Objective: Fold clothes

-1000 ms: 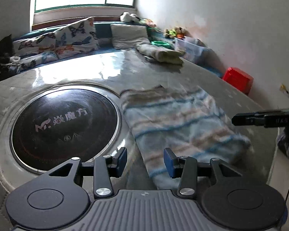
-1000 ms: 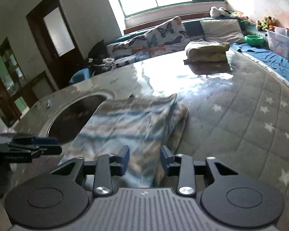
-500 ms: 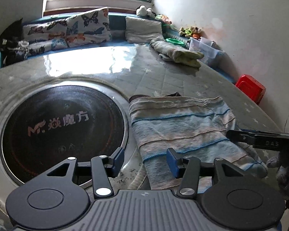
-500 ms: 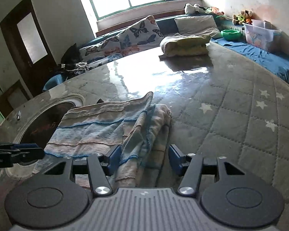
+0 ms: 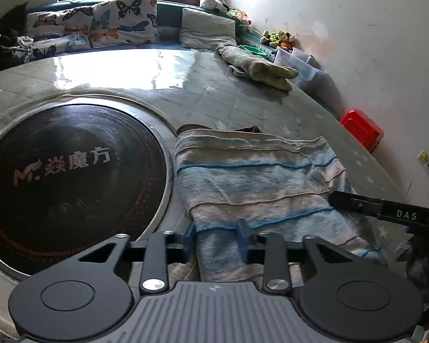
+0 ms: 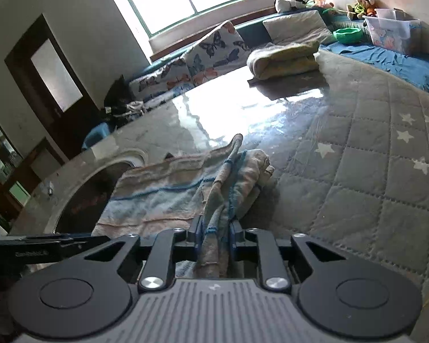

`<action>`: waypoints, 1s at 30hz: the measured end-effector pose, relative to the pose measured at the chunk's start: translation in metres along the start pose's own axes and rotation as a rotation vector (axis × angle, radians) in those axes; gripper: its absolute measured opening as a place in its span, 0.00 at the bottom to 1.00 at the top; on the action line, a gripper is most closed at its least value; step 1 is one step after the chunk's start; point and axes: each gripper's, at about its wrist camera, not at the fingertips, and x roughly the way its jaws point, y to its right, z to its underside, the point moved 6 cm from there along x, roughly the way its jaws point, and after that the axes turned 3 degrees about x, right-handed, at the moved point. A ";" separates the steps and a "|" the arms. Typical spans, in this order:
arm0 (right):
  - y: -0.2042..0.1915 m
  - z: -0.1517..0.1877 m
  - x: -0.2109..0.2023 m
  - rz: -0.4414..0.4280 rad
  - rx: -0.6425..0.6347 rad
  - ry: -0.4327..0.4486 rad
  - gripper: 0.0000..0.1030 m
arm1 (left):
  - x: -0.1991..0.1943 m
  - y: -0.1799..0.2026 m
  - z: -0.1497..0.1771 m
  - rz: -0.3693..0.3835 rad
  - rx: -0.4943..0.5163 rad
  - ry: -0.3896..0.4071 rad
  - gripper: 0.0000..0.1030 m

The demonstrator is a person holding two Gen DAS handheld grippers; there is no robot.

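A striped blue, white and beige cloth (image 5: 257,183) lies on the quilted grey table, folded over, next to a round black hob. My left gripper (image 5: 216,235) stands open around the cloth's near left edge, the cloth between its blue pads. My right gripper (image 6: 214,233) is shut on the bunched near right edge of the cloth (image 6: 168,197). The right gripper's fingers also show in the left wrist view (image 5: 357,204), at the cloth's right side. The left gripper shows in the right wrist view (image 6: 57,243) at the lower left.
The round black hob (image 5: 65,177) with white lettering is sunk in the table left of the cloth. A folded grey-green blanket (image 5: 257,67) lies at the far side. Butterfly cushions (image 5: 100,25) line the window bench. A red box (image 5: 361,131) and a clear bin (image 6: 391,30) stand by the wall.
Both grippers have moved down and forward to the cloth's near edge. The right gripper has shut on the bunched right edge. The left gripper's fingers now straddle the left edge, still open.
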 end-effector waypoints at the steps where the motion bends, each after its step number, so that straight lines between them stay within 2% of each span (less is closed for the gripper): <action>1: -0.001 -0.001 -0.002 -0.002 -0.001 0.008 0.13 | -0.001 0.001 0.000 -0.002 0.002 0.003 0.23; 3: -0.005 -0.004 -0.007 -0.010 -0.008 0.022 0.12 | -0.005 0.002 -0.002 -0.003 0.003 0.012 0.15; 6: -0.010 -0.009 -0.014 -0.020 -0.022 0.045 0.11 | -0.011 0.006 -0.006 -0.006 0.014 0.031 0.12; 13: -0.021 -0.022 -0.031 -0.028 -0.056 0.101 0.10 | -0.023 0.019 -0.016 -0.009 0.065 0.081 0.11; 22: -0.028 -0.056 -0.054 -0.011 -0.108 0.189 0.10 | -0.030 0.046 -0.054 -0.024 0.138 0.155 0.11; 30: -0.018 -0.087 -0.055 0.014 -0.135 0.213 0.10 | -0.020 0.066 -0.081 -0.040 0.155 0.175 0.11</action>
